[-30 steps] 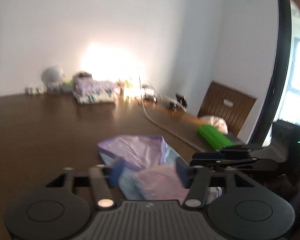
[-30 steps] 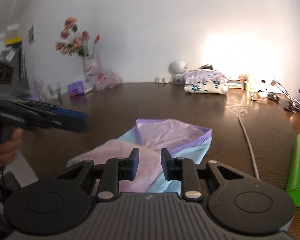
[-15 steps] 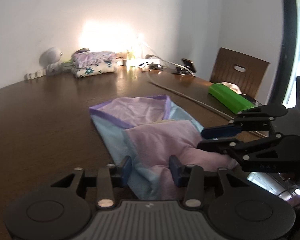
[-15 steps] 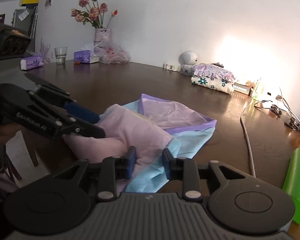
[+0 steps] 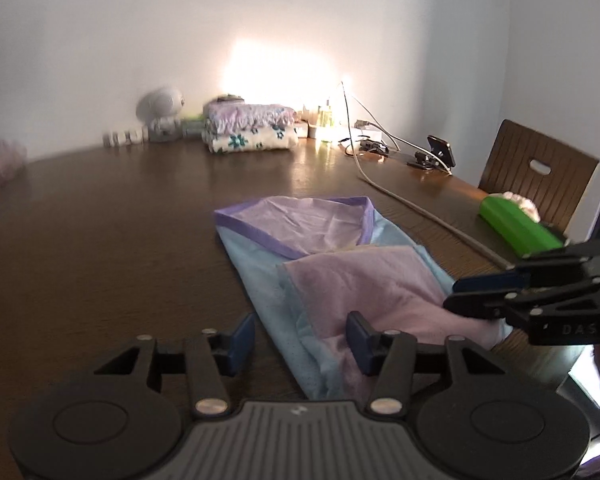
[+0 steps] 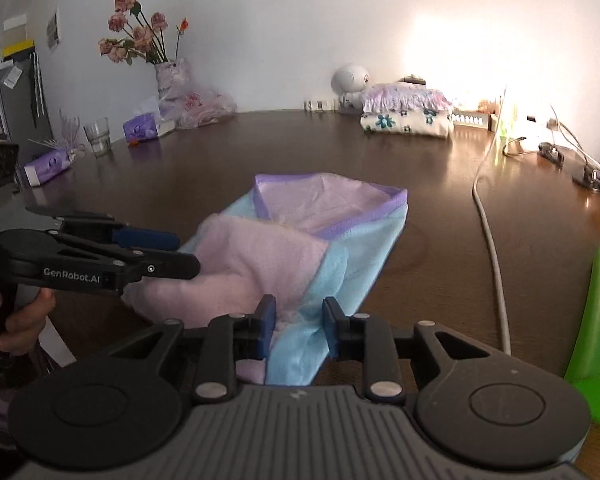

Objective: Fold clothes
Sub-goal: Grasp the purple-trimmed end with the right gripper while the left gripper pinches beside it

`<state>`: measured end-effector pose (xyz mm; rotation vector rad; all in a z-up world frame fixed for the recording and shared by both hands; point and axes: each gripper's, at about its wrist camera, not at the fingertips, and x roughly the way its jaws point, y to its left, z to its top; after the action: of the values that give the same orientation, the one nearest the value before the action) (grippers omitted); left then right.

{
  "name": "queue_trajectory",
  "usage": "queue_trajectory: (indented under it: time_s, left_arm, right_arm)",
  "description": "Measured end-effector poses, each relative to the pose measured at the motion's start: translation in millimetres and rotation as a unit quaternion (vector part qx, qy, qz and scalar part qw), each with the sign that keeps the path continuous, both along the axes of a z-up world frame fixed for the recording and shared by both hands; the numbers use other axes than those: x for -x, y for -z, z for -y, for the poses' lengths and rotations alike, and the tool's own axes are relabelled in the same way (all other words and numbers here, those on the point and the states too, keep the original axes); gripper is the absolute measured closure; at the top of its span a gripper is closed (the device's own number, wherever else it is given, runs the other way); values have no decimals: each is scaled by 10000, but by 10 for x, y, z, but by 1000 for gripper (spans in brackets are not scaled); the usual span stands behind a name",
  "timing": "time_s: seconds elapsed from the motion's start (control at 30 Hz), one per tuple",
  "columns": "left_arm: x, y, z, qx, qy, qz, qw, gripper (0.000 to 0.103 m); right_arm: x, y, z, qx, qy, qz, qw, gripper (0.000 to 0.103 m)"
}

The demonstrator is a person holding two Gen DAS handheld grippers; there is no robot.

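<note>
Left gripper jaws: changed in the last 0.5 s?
Yes. The left gripper opened wider; its left jaw now sits over bare table, off the garment.

Left gripper (image 5: 300, 338): black ribbed body, two round discs, silver screws on black linkage arms, blue pads (image 5: 242, 338) on its fingers. Right gripper (image 6: 294, 328) is built alike; at nine o'clock in its view the other's side reads "GenRobot.AI" in white, gripped by a hand (image 6: 18, 320)
</note>
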<state>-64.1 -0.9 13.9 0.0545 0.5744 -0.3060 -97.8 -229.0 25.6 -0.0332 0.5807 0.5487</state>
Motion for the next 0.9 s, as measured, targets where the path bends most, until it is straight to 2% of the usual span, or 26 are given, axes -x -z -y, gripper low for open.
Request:
queue_trajectory:
  time_s: [0.1, 0.17, 0.23, 0.33, 0.4, 0.47, 0.6, 0.7, 0.8, 0.83, 0.9]
  left_arm:
    - [-253, -127, -60, -8, -138, -117, 9998, 57]
    - [-422, -212, -100, -13, -229, -195, 9995, 56]
    - [-591, -296, -140, -18, -321, -273, 9991, 52]
    - [-914, -340, -132, -77, -439, -503, 9977, 54]
    - [-1134, -309, -114, 58, -335, -764, 9965, 54]
    - [-1256, -300, -102, 166, -253, -883, 9956, 53]
    - [-1342, -295, -89, 175, -253, -828, 9961, 53]
    - [-1419, -253, -82, 238, -266, -944, 9949, 54]
    - [-1505, -193, -13, 74, -222, -1043, 9943, 54]
    - [-1505, -181, -11, 61, -189, -1049, 9943, 55]
    - [-1488, -153, -33, 152, -90, -1096, 9938, 55]
  right_arm:
    - [-198, -176, 85, -85, 309, 222, 9992, 66]
    - [-456, -254, 121, -82, 689, 196, 9974, 65]
    - [-752, -244, 72, -39, 902, 36, 9959, 65]
    - [-1165, -228, -25, -30, 1096, -167, 9938, 62]
    - [-1348, -200, -70, 118, 1120, -261, 9933, 55]
    - [-1491, -165, -82, 252, 1105, -368, 9929, 53]
    - [-1645, -75, 5, 45, 1109, -526, 9924, 53]
    - [-1687, -15, -27, 87, 1081, -626, 9921, 56]
    - [-1729, 46, -53, 111, 1084, -706, 9915, 58]
    - [-1733, 64, -59, 114, 1068, -732, 9915, 59]
    - [-1727, 82, -73, 142, 1015, -752, 9919, 70]
